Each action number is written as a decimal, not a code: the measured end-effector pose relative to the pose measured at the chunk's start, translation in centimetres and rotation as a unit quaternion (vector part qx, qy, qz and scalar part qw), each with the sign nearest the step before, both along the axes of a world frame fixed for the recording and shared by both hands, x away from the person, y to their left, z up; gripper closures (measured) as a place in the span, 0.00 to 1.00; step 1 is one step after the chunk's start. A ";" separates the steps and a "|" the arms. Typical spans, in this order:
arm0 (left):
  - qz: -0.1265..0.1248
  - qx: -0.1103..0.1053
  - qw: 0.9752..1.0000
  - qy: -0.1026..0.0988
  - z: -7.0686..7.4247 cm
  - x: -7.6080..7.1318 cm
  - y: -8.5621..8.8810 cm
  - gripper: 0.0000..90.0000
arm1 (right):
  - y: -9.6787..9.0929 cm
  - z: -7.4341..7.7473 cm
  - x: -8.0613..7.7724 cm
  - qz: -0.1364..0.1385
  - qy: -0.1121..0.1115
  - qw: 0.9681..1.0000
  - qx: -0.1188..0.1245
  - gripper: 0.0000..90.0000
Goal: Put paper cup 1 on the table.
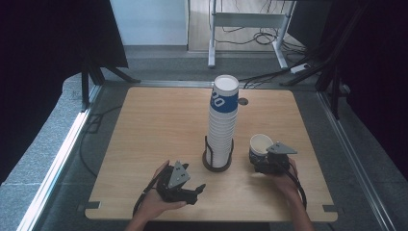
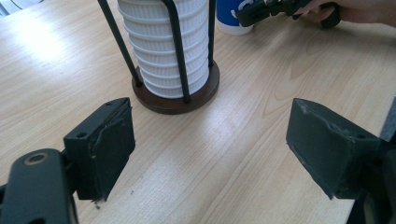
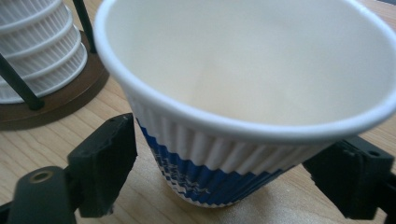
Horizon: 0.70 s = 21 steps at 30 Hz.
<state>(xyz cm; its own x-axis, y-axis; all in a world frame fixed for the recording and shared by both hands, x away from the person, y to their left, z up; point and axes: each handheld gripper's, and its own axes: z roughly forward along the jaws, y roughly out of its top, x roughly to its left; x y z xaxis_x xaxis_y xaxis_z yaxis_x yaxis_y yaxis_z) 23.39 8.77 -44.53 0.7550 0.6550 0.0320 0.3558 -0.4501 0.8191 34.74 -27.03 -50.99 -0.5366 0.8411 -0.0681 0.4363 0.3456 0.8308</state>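
- The left gripper (image 1: 196, 188) rests low on the bench (image 1: 154, 125), near the stack's front-left side, jaws spread wide and empty, likely waiting.
- The right gripper (image 1: 260, 163) sits right of the stack, jaws parted either side of a single cup (image 1: 260, 144); contact is unclear, so it seems poised to grasp or just letting go.
- The stack (image 1: 222, 122) stands upright in its wire holder (image 1: 217, 161), mid-bench.
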 end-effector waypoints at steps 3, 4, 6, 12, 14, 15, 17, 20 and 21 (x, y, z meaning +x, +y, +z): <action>-0.004 -0.008 1.000 0.001 0.1 0.0 0.2 0.17 | -0.1 0.3 -0.4 -0.011 -0.005 1.000 0.005 0.14; -0.004 -0.011 1.000 0.001 0.2 0.0 0.3 0.17 | -0.1 0.5 -0.6 -0.014 -0.008 1.000 0.007 0.14; 0.001 -0.018 1.000 0.002 0.3 0.0 0.4 0.17 | -0.2 0.8 -1.0 -0.018 -0.015 1.000 0.010 0.14; -0.002 -0.047 0.999 -0.004 0.7 0.0 1.1 0.16 | -1.1 1.8 -2.7 -0.021 -0.041 0.998 0.041 0.15; -0.005 -0.054 0.998 -0.008 0.9 0.0 1.3 0.16 | -1.4 2.4 -3.4 -0.020 -0.044 0.998 0.050 0.15; -0.005 -0.057 0.998 -0.009 0.9 -0.1 1.3 0.16 | -1.5 2.6 -3.8 -0.019 -0.049 0.997 0.054 0.15; -0.004 -0.059 0.998 -0.011 0.9 -0.1 1.4 0.16 | -1.7 3.3 -4.6 -0.015 -0.061 0.996 0.064 0.15; 0.007 -0.063 0.998 -0.010 0.9 0.1 1.5 0.16 | -1.9 4.6 -5.6 0.001 -0.079 0.993 0.088 0.16; 0.010 -0.062 0.998 -0.008 0.9 0.2 1.5 0.16 | -2.0 4.9 -5.9 0.012 -0.082 0.992 0.097 0.18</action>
